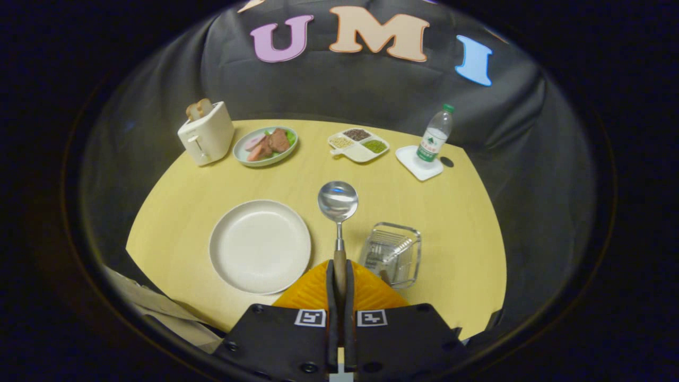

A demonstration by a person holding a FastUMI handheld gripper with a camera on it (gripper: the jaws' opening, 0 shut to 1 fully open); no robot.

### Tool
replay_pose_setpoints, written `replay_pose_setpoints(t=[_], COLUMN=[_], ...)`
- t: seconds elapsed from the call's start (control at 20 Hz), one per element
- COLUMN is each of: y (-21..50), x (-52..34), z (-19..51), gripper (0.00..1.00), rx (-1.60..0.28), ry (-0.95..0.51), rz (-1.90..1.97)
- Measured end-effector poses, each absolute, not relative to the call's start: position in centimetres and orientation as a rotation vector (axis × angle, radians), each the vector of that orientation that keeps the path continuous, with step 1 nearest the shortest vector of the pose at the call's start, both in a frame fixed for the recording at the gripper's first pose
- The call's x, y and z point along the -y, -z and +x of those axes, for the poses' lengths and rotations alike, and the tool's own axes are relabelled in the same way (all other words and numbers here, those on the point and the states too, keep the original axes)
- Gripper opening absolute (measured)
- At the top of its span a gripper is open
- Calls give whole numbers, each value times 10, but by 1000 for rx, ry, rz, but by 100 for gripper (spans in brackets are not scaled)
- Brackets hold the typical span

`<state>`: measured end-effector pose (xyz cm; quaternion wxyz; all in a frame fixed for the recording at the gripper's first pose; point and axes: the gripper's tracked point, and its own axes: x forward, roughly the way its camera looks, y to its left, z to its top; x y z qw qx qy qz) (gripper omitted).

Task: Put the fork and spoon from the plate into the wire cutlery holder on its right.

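The spoon [338, 204] is being held by the hand-held gripper [340, 286], whose two fingers are being pressed together on the wooden part of the handle, with the metal neck and polished bowl reaching out ahead of them. It is being carried above the worktop [435, 212], between the plate [260, 245] on one side and the wire cutlery holder [392, 253] on the other; the plate is being left bare. Something slender is being seen inside the holder, probably the fork, though that cannot be told for certain through the wires.

The spoon is being judged light and stiff, so no bending is being expected. The steel bowl is likely being the heavier end, so with the grip set far back on the handle a tendency to droop or swivel between the fingers is being guessed at. The wood is probably offering better friction than the smooth metal, which would be slippery; the present hold on the wood is therefore being thought the sounder place. The holder is looking light as well, and it could be nudged aside if it is being struck by the spoon.
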<state>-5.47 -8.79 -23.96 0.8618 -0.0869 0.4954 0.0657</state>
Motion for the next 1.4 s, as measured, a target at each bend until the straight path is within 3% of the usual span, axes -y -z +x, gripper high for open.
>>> replay_pose_setpoints(t=[0.3,1.4], y=[229,251], x=[134,176], z=[-58,-91], gripper=[8,9], rx=[-1062,-1331], ry=[-83,-156], rz=[-196,-299])
